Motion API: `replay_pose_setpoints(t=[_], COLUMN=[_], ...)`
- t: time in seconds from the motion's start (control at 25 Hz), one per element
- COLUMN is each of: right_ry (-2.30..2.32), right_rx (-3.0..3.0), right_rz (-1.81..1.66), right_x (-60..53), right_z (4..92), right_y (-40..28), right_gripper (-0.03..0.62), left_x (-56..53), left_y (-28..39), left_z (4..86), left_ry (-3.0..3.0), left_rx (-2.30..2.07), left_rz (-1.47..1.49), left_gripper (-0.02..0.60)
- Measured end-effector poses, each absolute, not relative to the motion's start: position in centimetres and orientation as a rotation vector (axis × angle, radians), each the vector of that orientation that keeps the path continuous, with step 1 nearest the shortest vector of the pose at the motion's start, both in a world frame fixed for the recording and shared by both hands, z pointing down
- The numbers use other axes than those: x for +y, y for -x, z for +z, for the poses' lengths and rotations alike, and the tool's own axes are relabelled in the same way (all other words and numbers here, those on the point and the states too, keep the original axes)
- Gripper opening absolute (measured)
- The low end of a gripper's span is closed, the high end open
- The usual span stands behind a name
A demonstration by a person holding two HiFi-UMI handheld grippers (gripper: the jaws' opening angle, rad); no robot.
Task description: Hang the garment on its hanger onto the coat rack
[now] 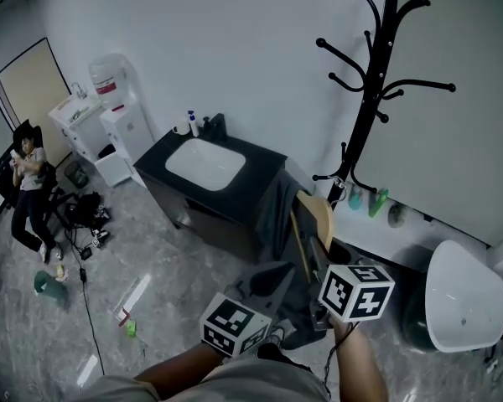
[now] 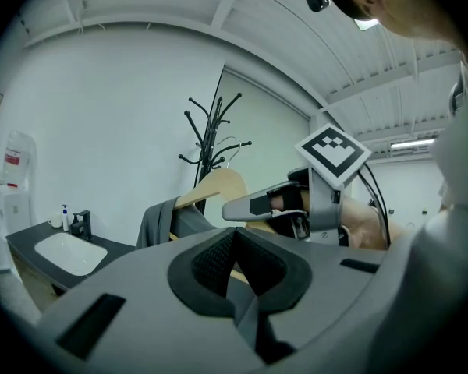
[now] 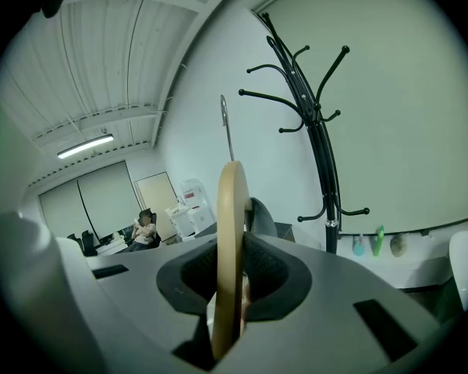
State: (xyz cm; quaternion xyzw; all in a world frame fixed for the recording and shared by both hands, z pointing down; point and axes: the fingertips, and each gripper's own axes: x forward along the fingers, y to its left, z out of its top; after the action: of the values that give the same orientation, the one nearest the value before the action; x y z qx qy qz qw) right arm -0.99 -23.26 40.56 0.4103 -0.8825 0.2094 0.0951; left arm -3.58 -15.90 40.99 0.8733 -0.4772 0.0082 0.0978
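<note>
The right gripper view shows the right gripper [image 3: 232,291] with its fingers closed on the wooden hanger [image 3: 233,209]. The hanger stands upright and edge-on between them, its metal hook [image 3: 225,123] rising above. The grey garment [image 3: 262,218] shows just behind the wood. The black rack [image 3: 316,142] stands beyond to the right, apart from the hook, and a seated person [image 3: 144,228] is far off at the left. The left gripper view shows what that one cannot: the hanger's broad curved face, the garment draped over the end nearer the sink [image 2: 66,253], and the right gripper from outside, one finger lying across the wood. Here the left gripper [image 2: 238,275] has its fingers closed together, with nothing visible between them. The white sink is set in a dark table [image 2: 19,244], and a small bottle [image 2: 65,216] stands at the basin's back edge beside the tap. Only the head view gives the layout from above. Both grippers are low in the middle, and the hanger and garment are held in front of the table's right end. They are below the rack's arms and not touching it. Green bottles [image 1: 377,201] sit on a ledge by the rack's foot. A water dispenser [image 1: 117,120] with its jug on top stands left of the table.
</note>
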Motion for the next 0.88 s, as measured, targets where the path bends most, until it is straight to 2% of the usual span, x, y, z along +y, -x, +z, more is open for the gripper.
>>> replay_pose_setpoints(t=[0.48,0.88], right_ry=[-1.229,-1.489], right_rx=[-2.638,-2.541], right_rz=[0.637,0.644], right_x=[-35.2,-44.6], right_z=[38.9,37.4], right_y=[4.0,5.6], right_gripper=[0.061,0.061], left_x=[-26.7,-33.0], left_y=[5.7,9.1], left_z=[40.2,39.5], left_ry=[-2.568,-2.665], left_rx=[-1.431,-1.260], left_rz=[0.038,0.022], left_gripper=[0.005,0.005])
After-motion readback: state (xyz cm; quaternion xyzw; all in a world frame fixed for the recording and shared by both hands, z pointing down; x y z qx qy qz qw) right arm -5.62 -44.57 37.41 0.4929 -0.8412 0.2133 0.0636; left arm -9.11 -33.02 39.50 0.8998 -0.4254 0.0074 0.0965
